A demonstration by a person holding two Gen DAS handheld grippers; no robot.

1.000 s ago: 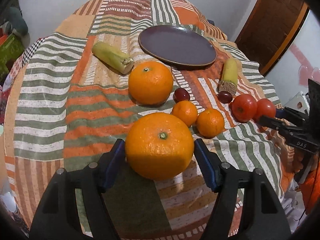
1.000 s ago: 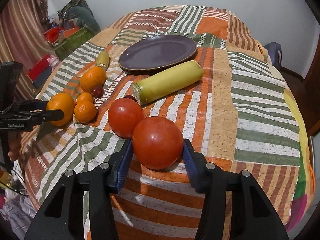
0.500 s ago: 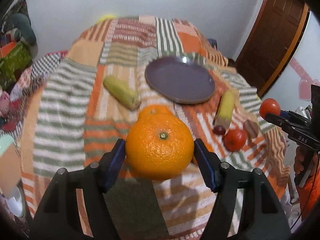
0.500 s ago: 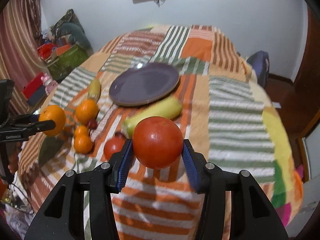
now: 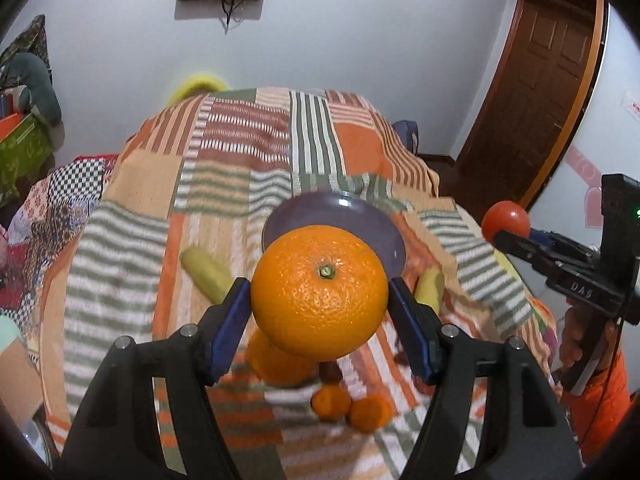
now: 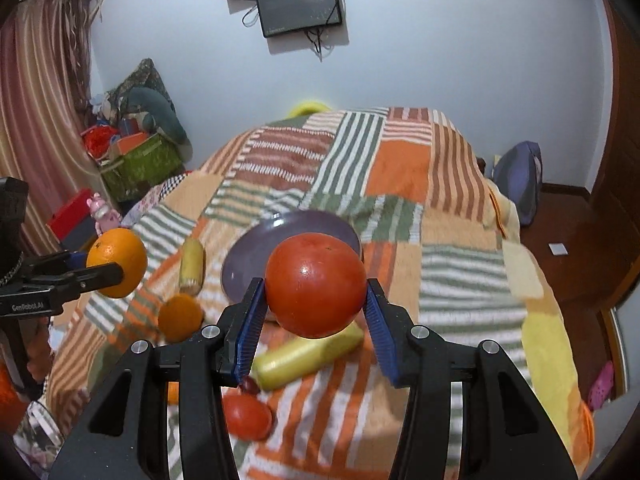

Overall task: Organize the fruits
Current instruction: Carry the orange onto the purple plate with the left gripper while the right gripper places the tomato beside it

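Observation:
My left gripper [image 5: 319, 312] is shut on a large orange [image 5: 320, 294] and holds it high above the table, in front of the purple plate [image 5: 384, 236]. My right gripper [image 6: 315, 312] is shut on a red tomato [image 6: 315, 290], also lifted, with the purple plate [image 6: 248, 264] behind it. On the cloth below lie another large orange [image 5: 276, 364], two small oranges [image 5: 348, 406], a second tomato [image 6: 246, 416], a dark grape [image 6: 250, 386] and two yellow corn cobs [image 5: 206, 276] [image 6: 308, 354]. The right gripper with its tomato also shows in the left wrist view [image 5: 506, 222].
The table is covered by a striped patchwork cloth [image 6: 404, 168]. Its edges drop off on all sides. A green box [image 6: 138, 162] and clutter stand at the left wall, a wooden door [image 5: 536, 92] at the right, a bag [image 6: 520, 176] on the floor.
Both grippers have risen well above the table, lifting the large orange and the tomato off the cloth. The views now tilt up toward the wall.

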